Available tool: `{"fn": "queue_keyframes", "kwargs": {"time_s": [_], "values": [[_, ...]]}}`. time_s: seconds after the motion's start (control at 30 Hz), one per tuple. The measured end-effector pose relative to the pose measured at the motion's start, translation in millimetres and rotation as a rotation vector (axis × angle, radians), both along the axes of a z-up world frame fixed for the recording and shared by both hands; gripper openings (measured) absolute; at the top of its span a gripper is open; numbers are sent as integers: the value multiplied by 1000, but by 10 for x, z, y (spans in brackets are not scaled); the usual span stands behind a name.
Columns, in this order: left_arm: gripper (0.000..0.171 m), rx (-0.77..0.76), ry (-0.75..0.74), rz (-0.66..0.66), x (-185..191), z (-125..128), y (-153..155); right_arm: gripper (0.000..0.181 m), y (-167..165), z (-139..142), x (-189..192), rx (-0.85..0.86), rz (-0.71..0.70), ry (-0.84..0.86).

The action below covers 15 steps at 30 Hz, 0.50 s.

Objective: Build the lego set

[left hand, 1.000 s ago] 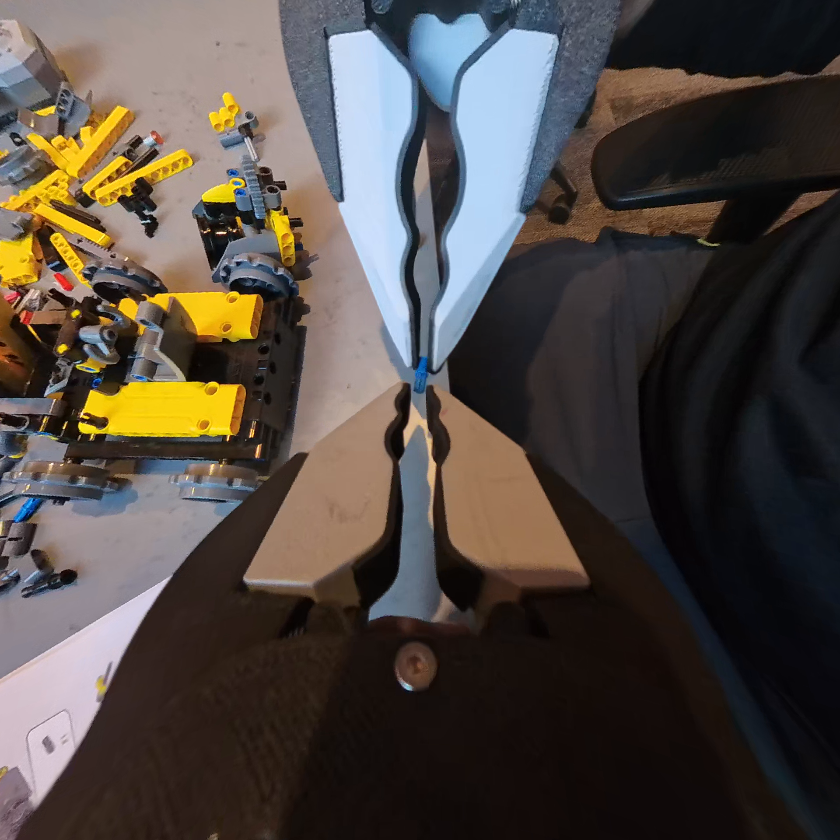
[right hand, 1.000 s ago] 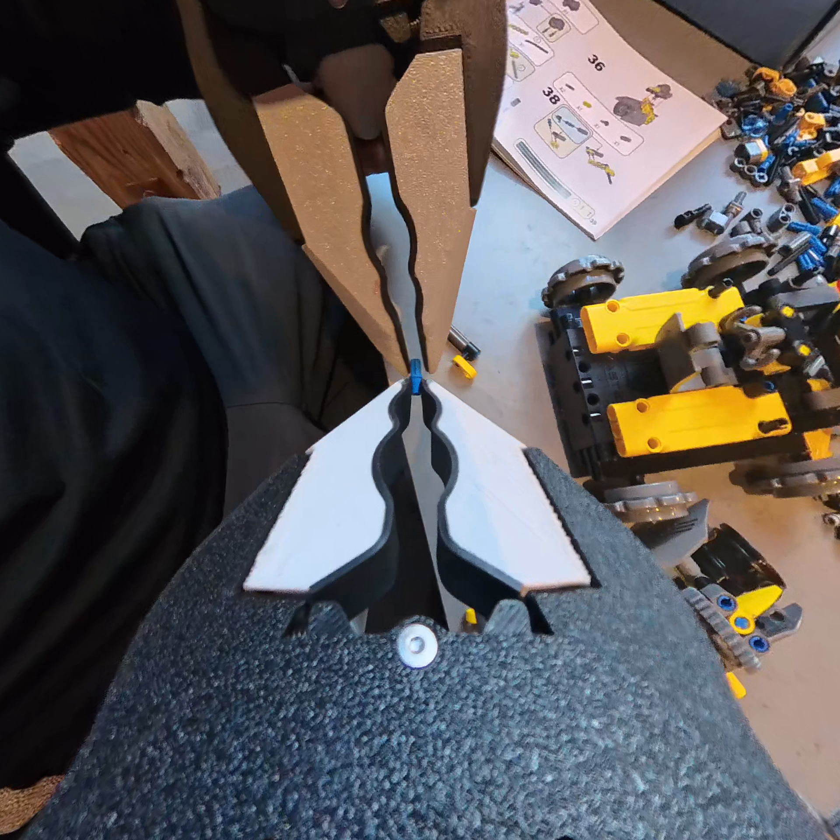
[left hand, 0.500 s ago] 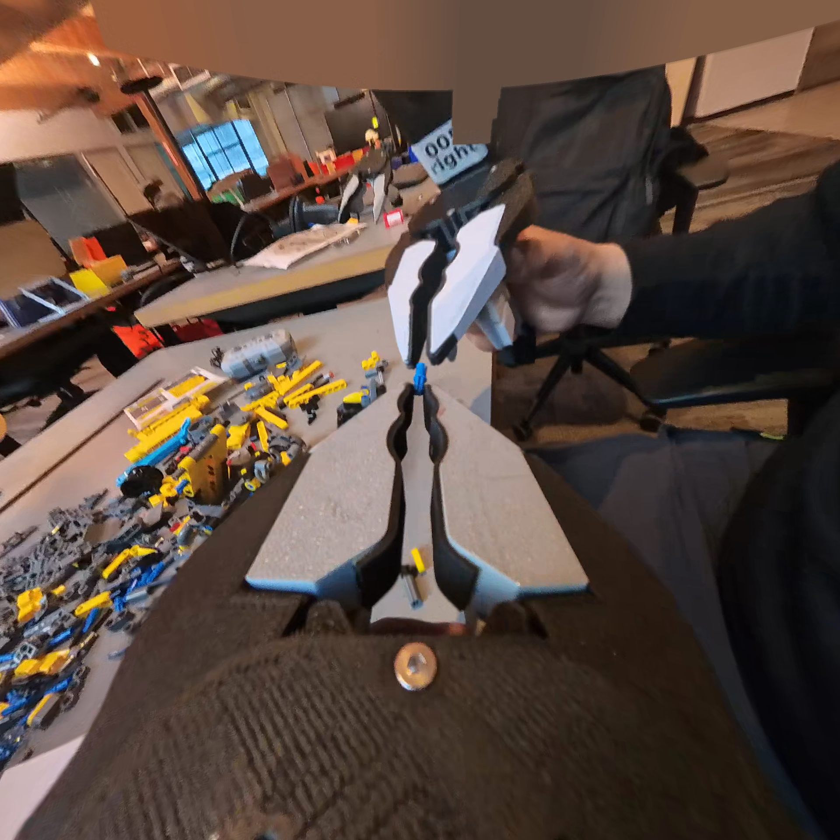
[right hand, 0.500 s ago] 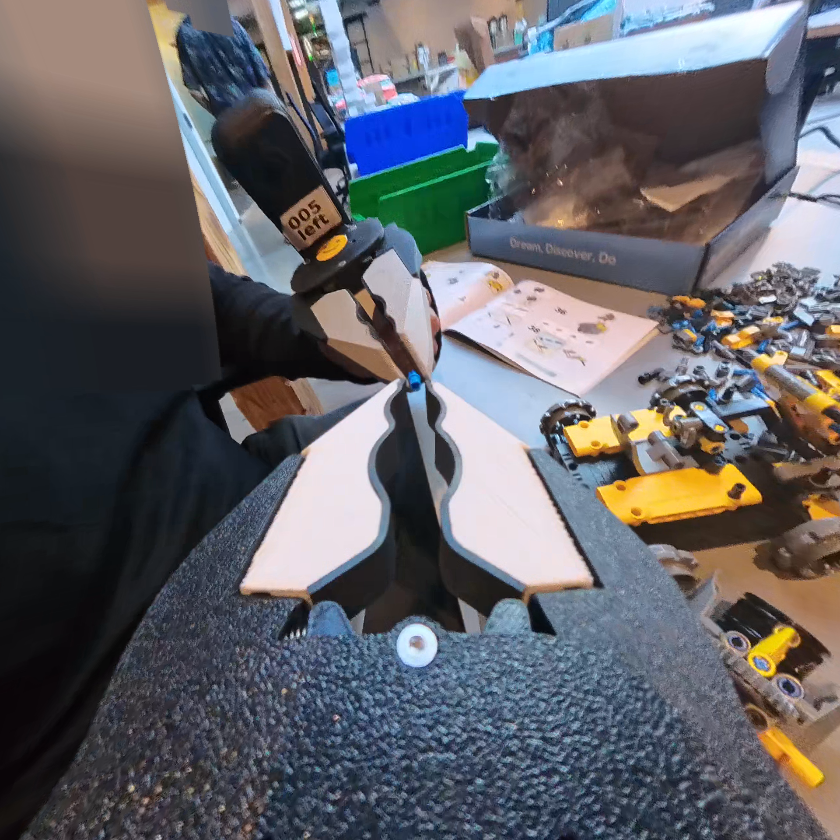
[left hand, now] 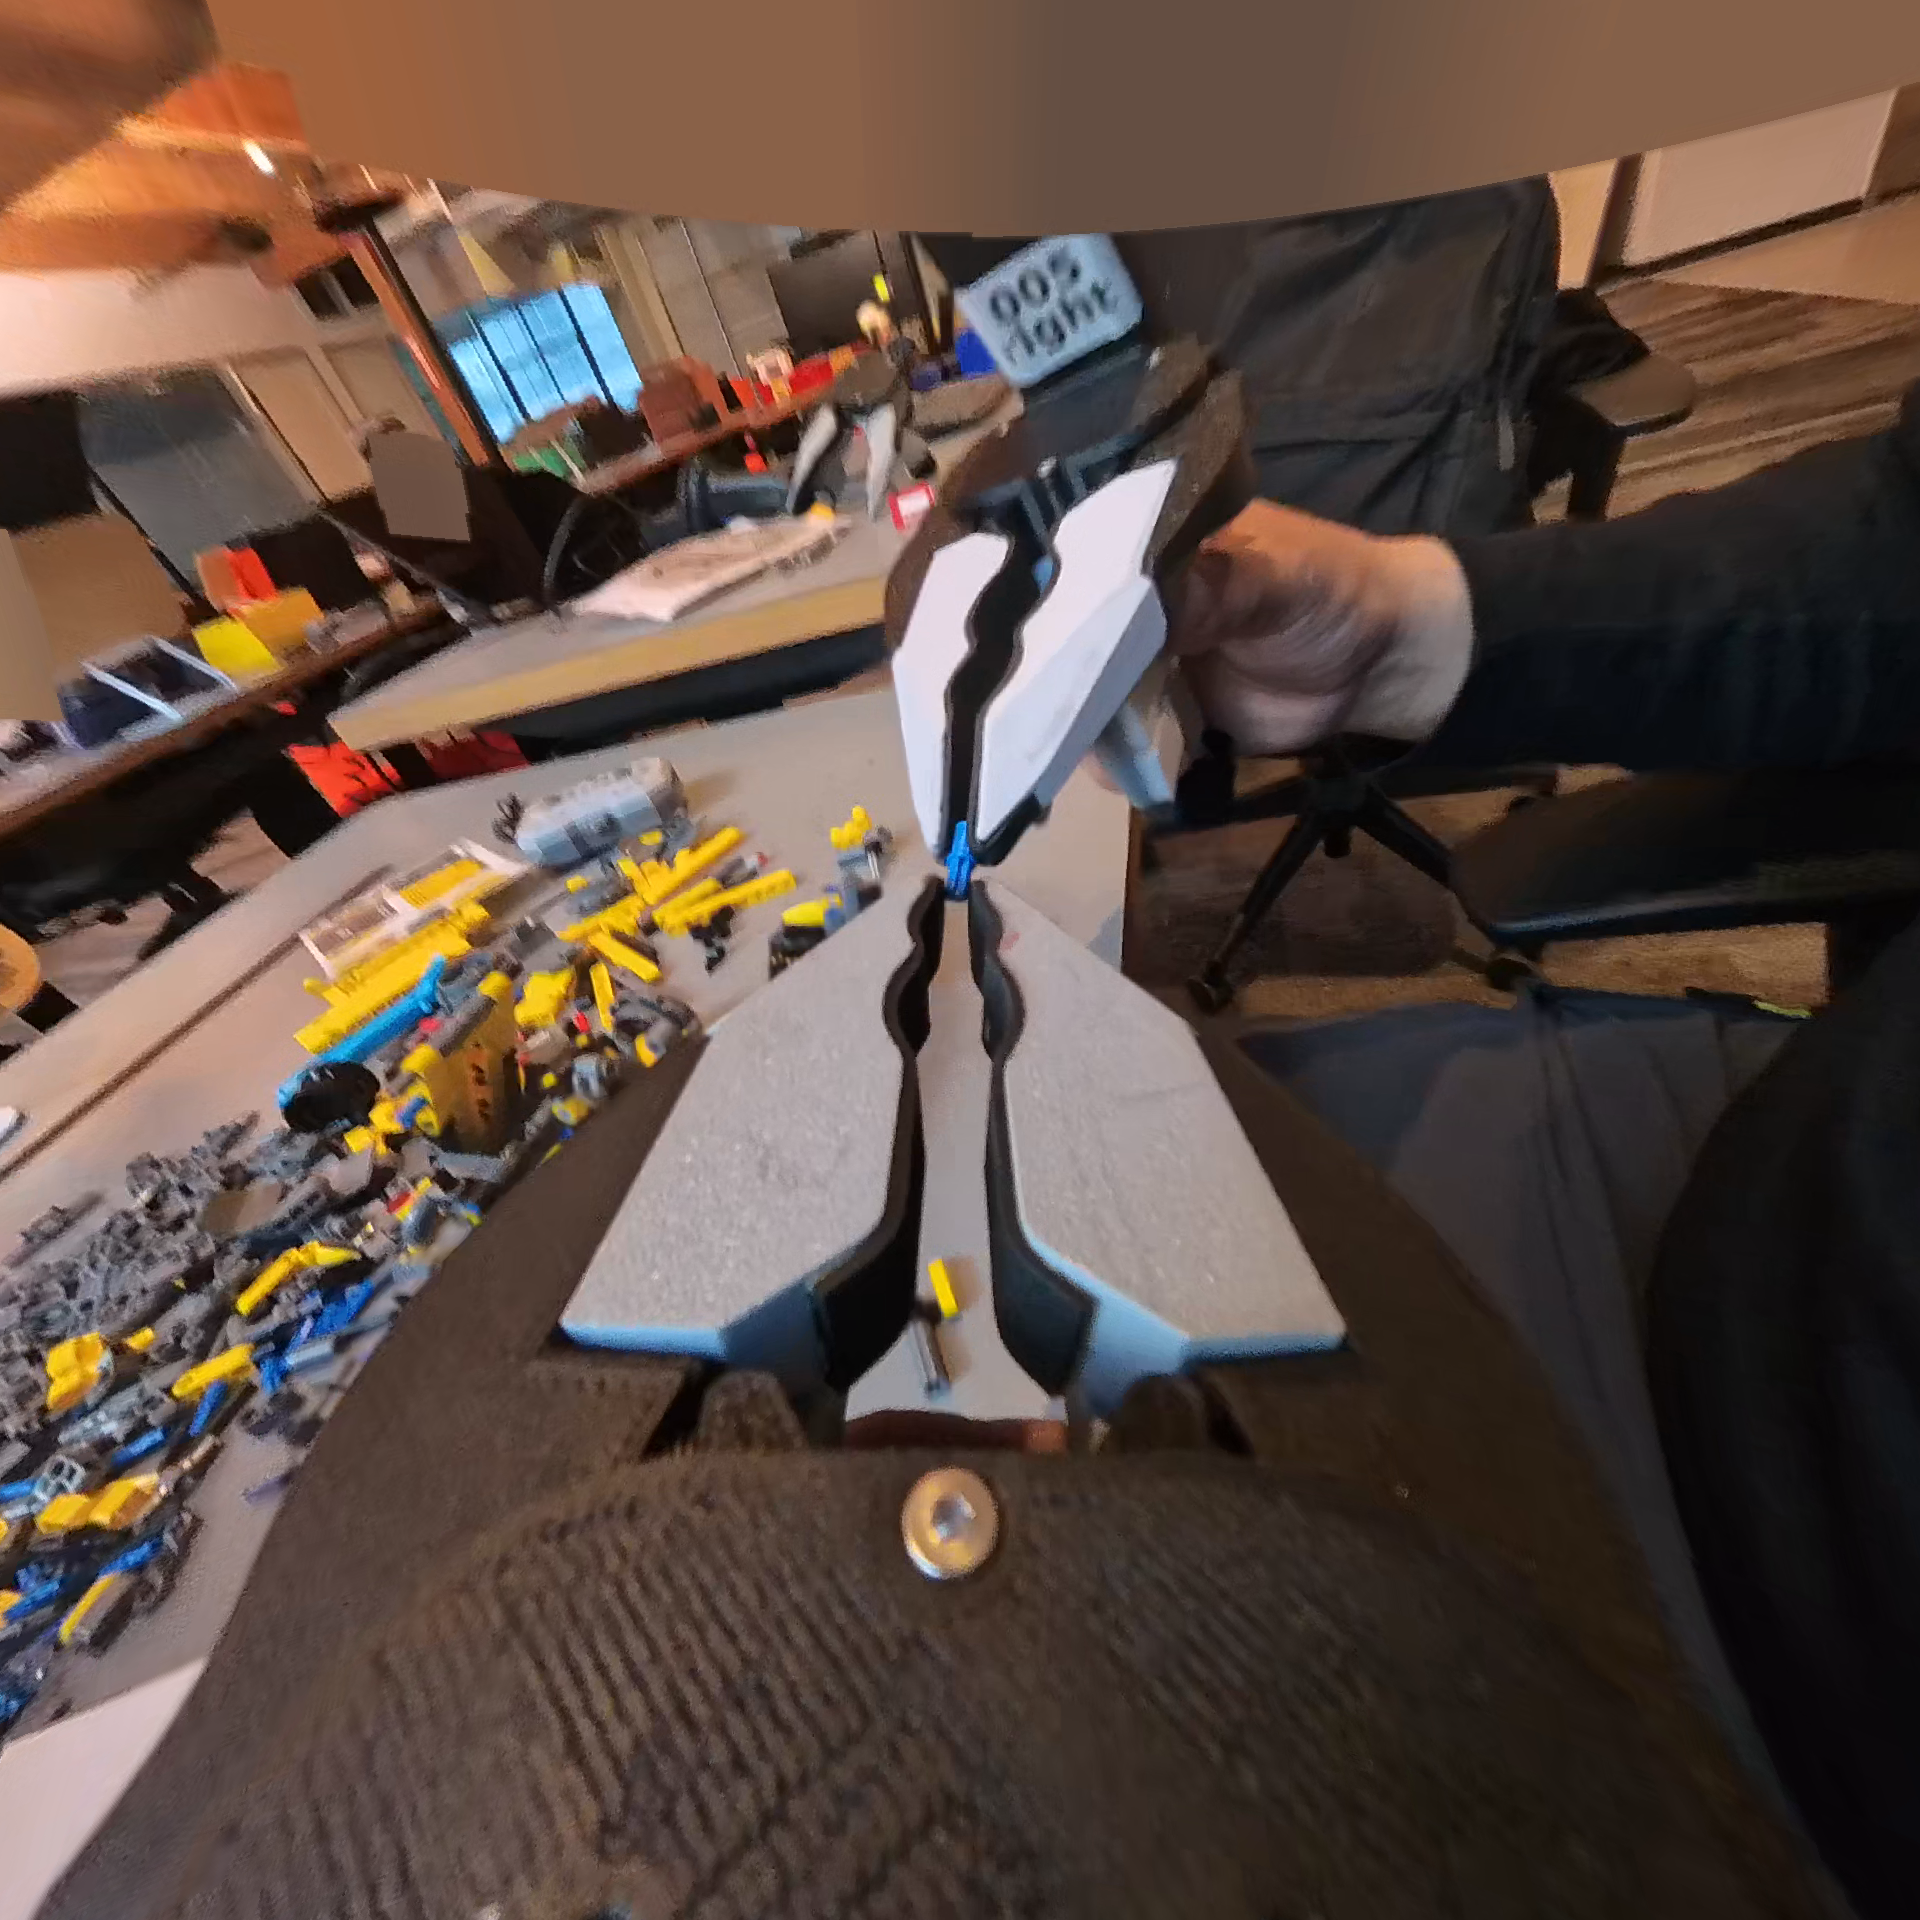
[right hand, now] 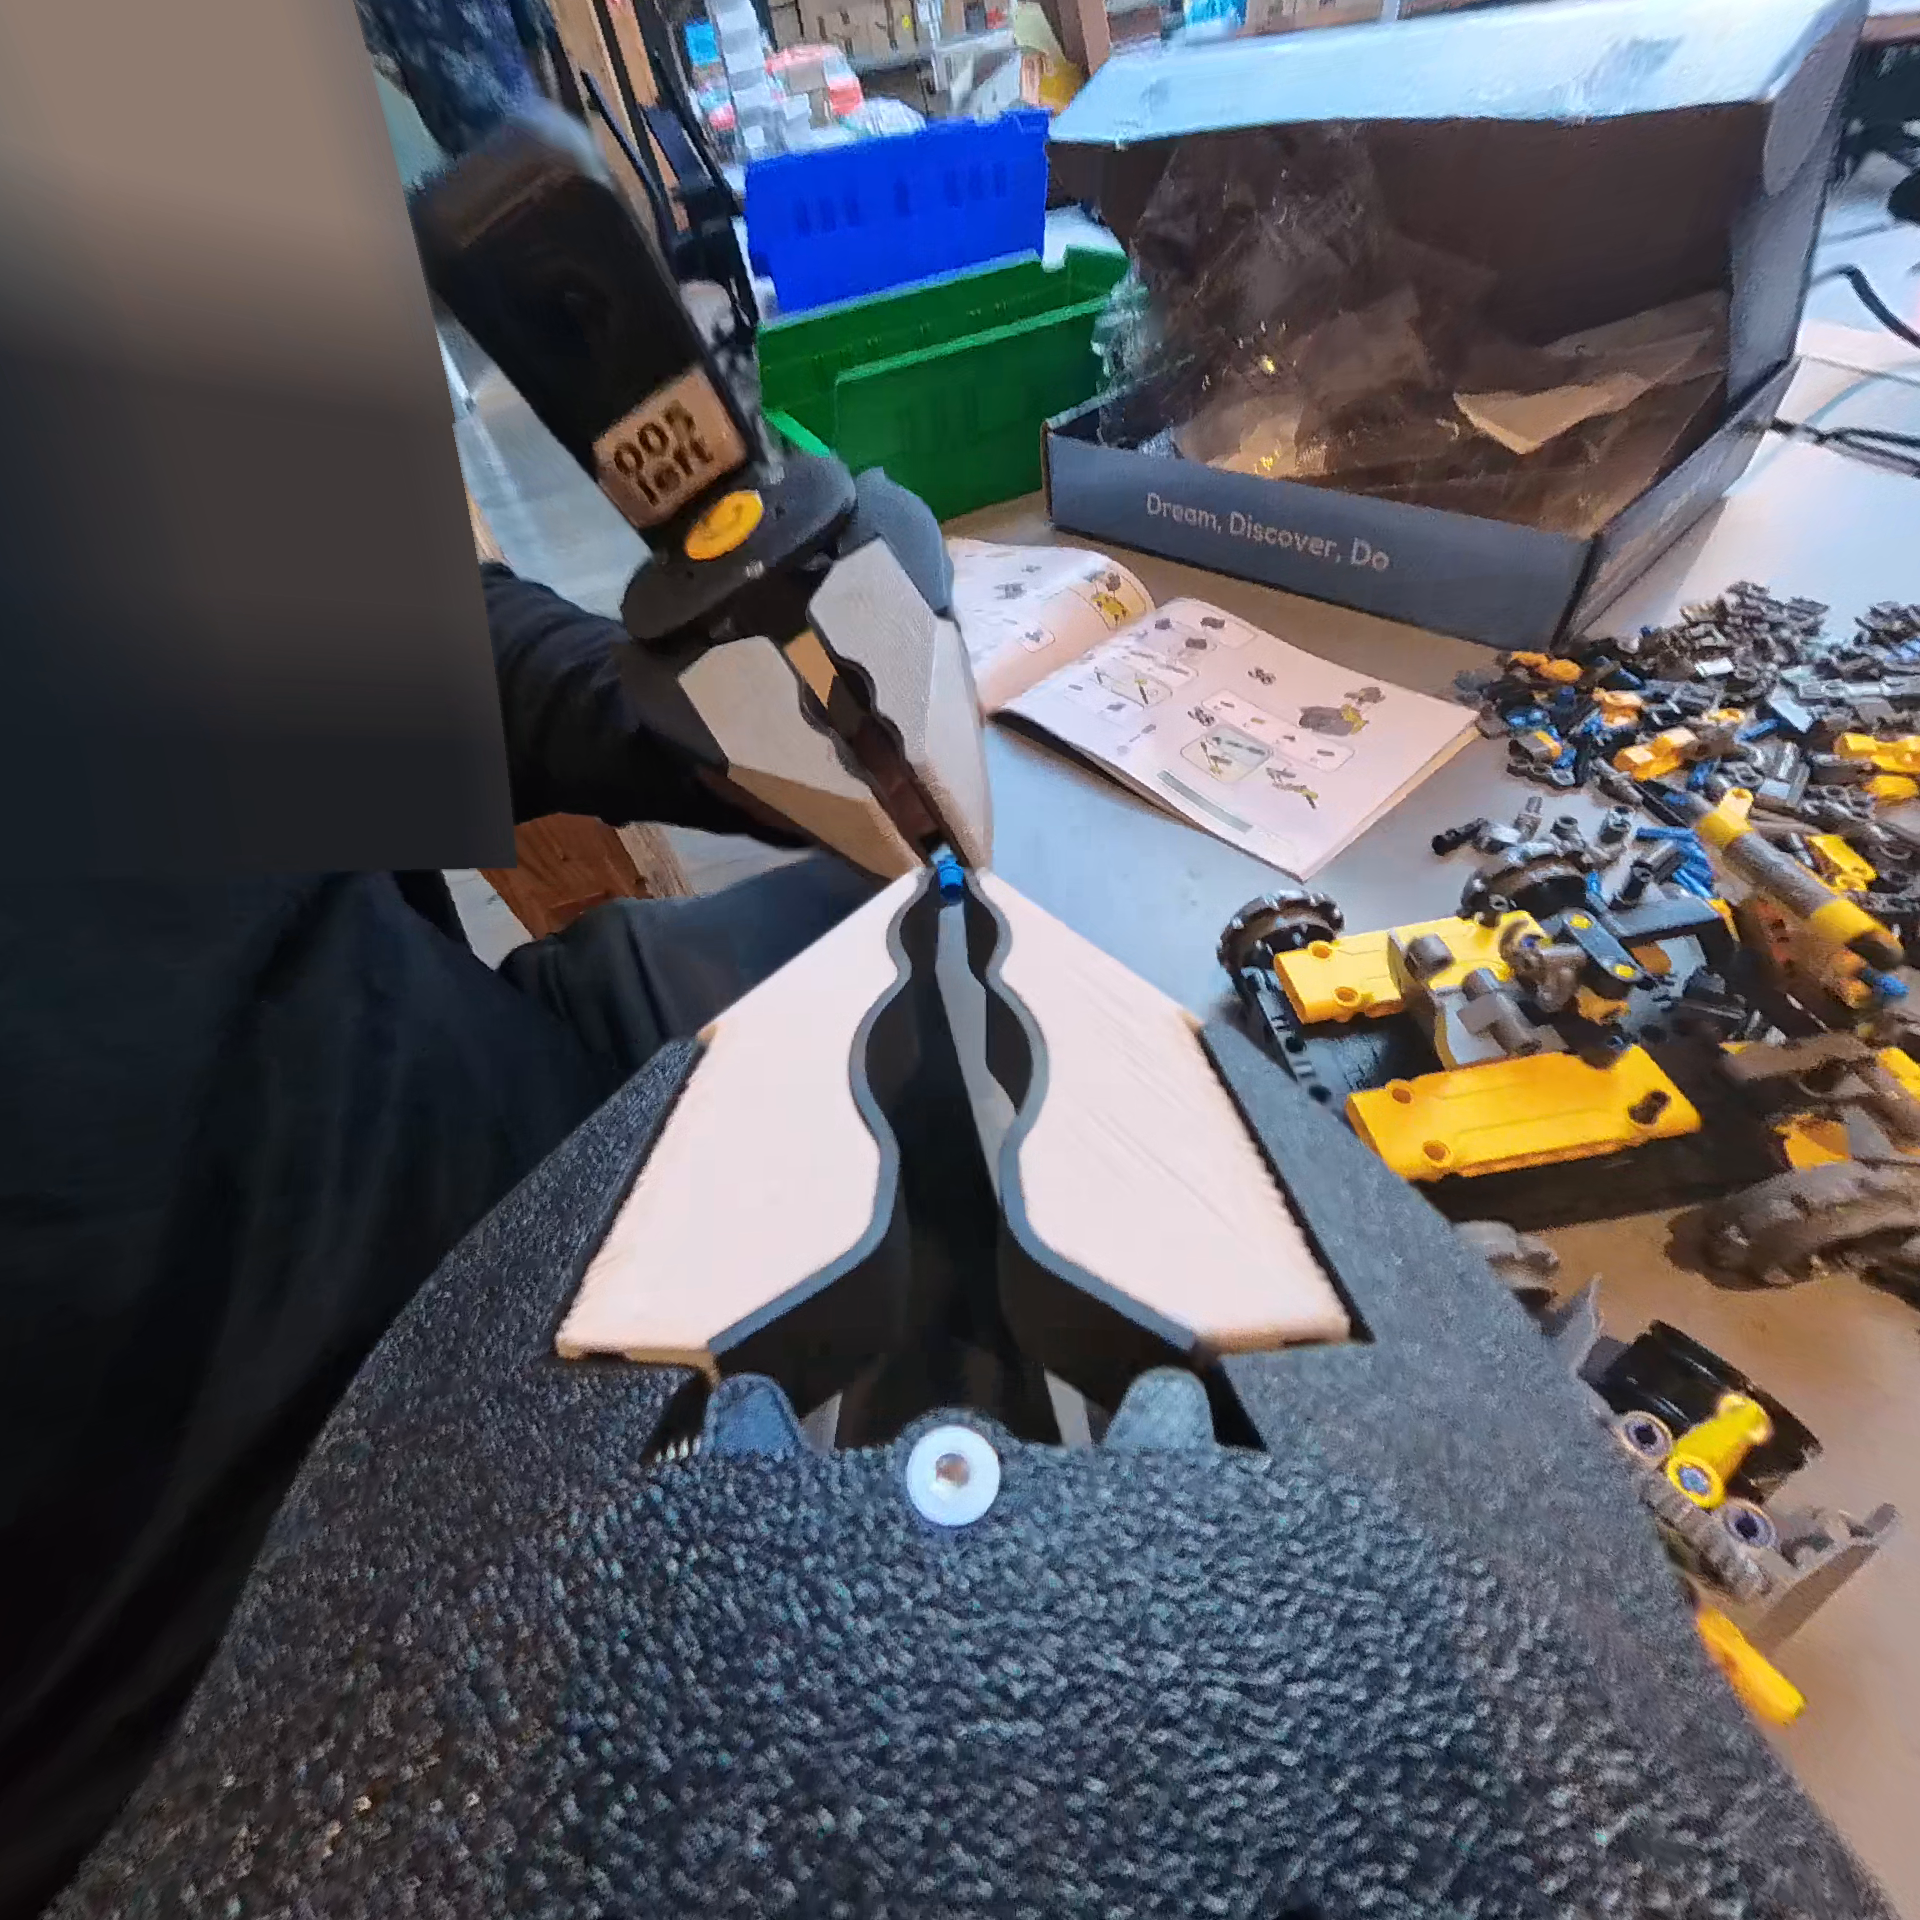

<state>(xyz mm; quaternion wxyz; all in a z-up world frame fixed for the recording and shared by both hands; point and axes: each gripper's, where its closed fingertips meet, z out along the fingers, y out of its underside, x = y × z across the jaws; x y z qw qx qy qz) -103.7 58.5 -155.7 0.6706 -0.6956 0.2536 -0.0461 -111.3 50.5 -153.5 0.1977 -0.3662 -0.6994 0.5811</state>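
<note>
A small blue pin [left hand: 958, 860] hangs in the air between the two grippers, which meet tip to tip over the table's near edge. My left gripper [left hand: 958, 896] has grey fingers and is shut on the pin's lower end. My right gripper [left hand: 961, 844], with white fingers, comes down from above, held by a hand [left hand: 1320, 623], and is shut on the other end. In the right wrist view the right gripper [right hand: 948, 883] pinches the blue pin [right hand: 945, 873], and the left gripper [right hand: 940, 847] meets it from the upper left.
A partly built yellow and black vehicle [right hand: 1507, 1039] stands on the grey table [left hand: 810, 769]. Loose parts [left hand: 312, 1195] lie in heaps. An open booklet [right hand: 1226, 727], a dark box [right hand: 1403, 312] and a green bin [right hand: 935, 384] are behind. A yellow peg [left hand: 942, 1283] lies below. The grippers are tip to tip, or close to it. Left tips and right tips are each some 12 centimeters from the yellow peg [left hand: 942, 1283].
Both grippers have tilted up from looking down at the table to looking across the room, staying tip to tip on the blue pin. Little has moved in the last half second.
</note>
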Motion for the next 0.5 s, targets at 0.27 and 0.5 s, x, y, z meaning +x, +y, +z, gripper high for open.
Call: {"fn": "queue_keyframes", "kwargs": {"time_s": [0.27,0.5], "values": [[13,-635,-55,91,-579,-905,-132,4,201,-692,-153,195,-101,-248],[21,-796,27,101,-509,-1204,-132,4,140,-986,-359,307,-101,-284]]}}
